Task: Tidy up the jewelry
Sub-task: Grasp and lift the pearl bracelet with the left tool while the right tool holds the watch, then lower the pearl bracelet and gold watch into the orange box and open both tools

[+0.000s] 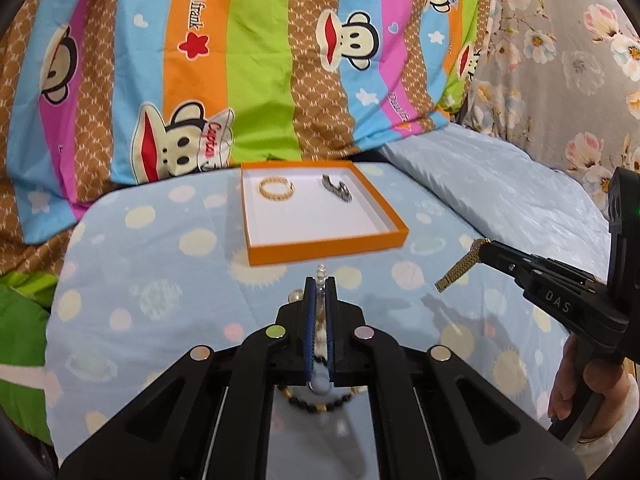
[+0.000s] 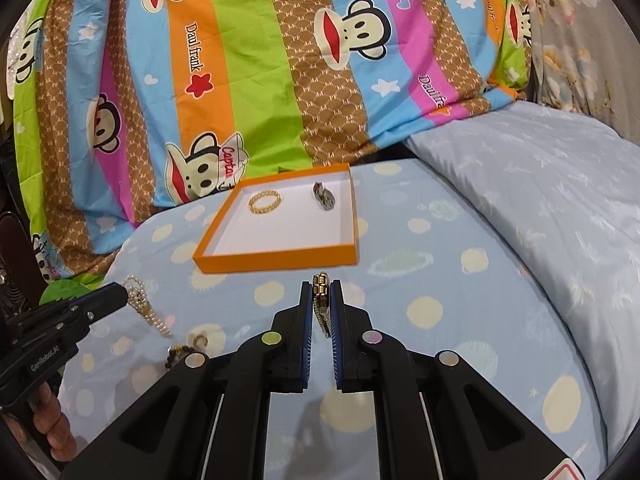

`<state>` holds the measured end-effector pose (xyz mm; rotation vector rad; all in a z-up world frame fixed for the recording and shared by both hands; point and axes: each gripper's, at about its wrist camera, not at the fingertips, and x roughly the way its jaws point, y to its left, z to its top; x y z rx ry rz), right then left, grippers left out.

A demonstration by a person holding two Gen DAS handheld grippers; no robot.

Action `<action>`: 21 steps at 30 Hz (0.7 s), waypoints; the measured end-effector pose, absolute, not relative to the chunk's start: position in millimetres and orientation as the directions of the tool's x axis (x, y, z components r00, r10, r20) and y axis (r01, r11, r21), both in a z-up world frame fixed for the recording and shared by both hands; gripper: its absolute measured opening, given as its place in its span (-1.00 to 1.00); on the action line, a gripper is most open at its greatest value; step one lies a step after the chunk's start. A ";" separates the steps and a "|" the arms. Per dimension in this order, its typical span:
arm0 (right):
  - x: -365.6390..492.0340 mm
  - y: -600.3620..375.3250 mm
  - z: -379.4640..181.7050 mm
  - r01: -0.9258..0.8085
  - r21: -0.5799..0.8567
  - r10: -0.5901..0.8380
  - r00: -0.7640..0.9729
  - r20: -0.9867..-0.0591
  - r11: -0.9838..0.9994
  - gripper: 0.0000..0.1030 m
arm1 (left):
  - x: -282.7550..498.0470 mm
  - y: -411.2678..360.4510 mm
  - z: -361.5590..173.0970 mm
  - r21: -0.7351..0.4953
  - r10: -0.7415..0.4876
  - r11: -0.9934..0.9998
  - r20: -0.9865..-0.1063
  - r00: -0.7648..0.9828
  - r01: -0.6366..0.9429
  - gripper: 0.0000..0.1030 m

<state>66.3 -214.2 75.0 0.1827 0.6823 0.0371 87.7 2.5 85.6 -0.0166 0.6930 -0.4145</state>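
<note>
Both tongs are clenched on jewelry: left tongs [image 1: 320, 280] pinch a pearl strand [image 2: 146, 308], right tongs [image 2: 321, 286] a gold band [image 1: 460, 268], both dangling clear of the bed [image 2: 440, 280] (less snagging, I'd guess), tray [image 2: 280, 260] just ahead

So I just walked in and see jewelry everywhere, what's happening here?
A person is sorting jewelry into an orange tray on the bed. The left gripper is shut on a pearl bracelet; the right gripper is shut on a gold watch band. A gold bracelet and a silver piece already lie in the tray.
</note>
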 end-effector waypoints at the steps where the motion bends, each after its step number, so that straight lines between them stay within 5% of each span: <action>1: 72.3 -214.3 77.5 0.020 0.180 0.098 0.778 -0.621 0.983 -0.85 | 92.8 2.3 88.3 -0.149 -0.377 0.918 -0.613 0.695 0.367 -0.94; 15: 206.9 -214.7 86.5 -0.080 0.220 0.198 0.782 -0.591 0.972 -0.85 | 223.0 -22.8 102.1 -0.111 -0.315 0.944 -0.578 0.753 0.310 -0.94; 21: 246.4 -214.0 44.2 -0.093 0.228 0.221 0.734 -0.642 0.969 -0.85 | 268.7 -32.2 68.4 -0.128 -0.297 0.952 -0.602 0.741 0.278 -0.93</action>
